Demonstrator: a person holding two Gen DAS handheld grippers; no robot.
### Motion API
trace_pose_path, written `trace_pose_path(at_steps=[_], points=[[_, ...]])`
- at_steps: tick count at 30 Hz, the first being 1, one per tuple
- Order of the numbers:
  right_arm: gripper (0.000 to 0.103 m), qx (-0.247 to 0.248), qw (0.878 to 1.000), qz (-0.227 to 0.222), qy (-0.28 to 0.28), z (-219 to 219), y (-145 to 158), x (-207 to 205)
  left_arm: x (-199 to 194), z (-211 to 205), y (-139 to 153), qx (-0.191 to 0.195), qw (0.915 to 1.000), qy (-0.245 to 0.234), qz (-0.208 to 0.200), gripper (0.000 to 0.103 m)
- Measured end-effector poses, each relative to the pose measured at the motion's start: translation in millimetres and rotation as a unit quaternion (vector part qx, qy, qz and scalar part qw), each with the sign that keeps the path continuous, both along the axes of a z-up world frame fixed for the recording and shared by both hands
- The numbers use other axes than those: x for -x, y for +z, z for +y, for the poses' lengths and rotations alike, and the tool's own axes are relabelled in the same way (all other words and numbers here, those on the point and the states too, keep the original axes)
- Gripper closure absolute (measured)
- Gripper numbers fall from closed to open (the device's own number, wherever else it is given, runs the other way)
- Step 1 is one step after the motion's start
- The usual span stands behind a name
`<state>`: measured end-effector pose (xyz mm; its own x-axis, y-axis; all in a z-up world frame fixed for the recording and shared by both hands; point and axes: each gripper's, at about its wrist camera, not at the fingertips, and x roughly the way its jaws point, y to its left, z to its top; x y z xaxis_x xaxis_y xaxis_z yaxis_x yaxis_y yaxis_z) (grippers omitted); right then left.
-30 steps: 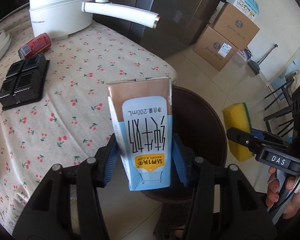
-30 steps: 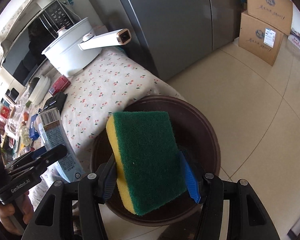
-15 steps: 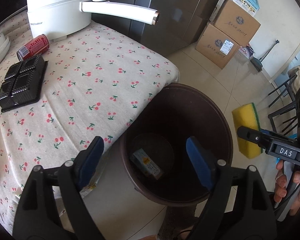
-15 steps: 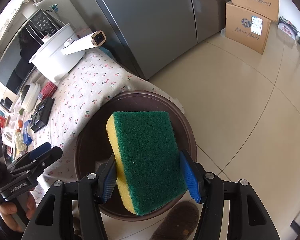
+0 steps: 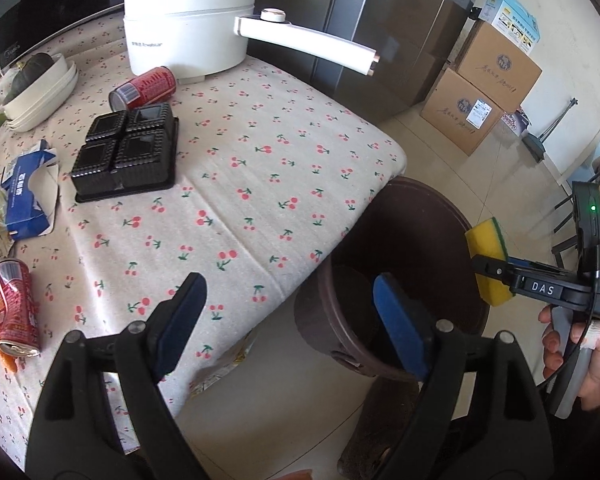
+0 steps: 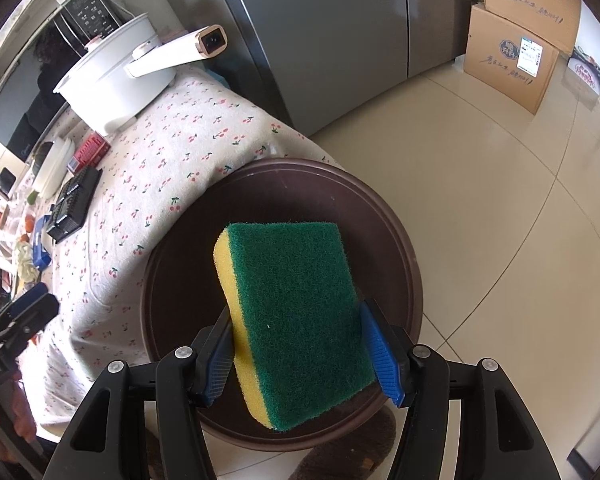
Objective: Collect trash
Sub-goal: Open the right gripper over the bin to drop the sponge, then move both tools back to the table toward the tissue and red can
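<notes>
Sponge [image 6: 296, 320] sits pinched in your right claw [image 6: 296, 348], just over the brown bin [image 6: 400, 240]. It is soft and light, so hold its two sides. Your left claw [image 5: 288, 320] is spread wide, holding nothing.

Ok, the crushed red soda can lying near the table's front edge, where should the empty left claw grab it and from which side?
Grip the crushed red soda can across the middle of its body, coming from above. It lies flat on the cherry-print tablecloth, so its two long sides are open to the left claw, whose jaws stand wide open and empty.
</notes>
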<state>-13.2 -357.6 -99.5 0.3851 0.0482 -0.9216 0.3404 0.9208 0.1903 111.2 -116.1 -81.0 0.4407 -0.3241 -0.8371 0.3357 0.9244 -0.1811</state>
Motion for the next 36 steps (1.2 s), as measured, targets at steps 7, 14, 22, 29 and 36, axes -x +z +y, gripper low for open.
trace_pose_path(at_steps=[7,14,22,29,36], points=[[0.000,-0.009,1.000,-0.005,-0.011,11,-2,-4,1,30,3,-0.008,0.9995,0.031,-0.001,0.007],[0.000,0.022,1.000,0.007,0.018,34,0,-16,3,61,6,-0.002,0.9978,0.065,0.014,0.004],[0.000,0.037,0.998,-0.008,0.056,72,13,-31,11,106,17,0.004,0.9936,0.112,-0.014,0.001],[0.000,0.040,0.993,-0.016,0.111,128,26,-51,15,155,23,0.015,0.9864,0.162,-0.022,0.001],[0.000,0.034,0.987,-0.021,0.156,185,34,-72,19,202,24,0.023,0.9773,0.209,-0.022,0.001]])
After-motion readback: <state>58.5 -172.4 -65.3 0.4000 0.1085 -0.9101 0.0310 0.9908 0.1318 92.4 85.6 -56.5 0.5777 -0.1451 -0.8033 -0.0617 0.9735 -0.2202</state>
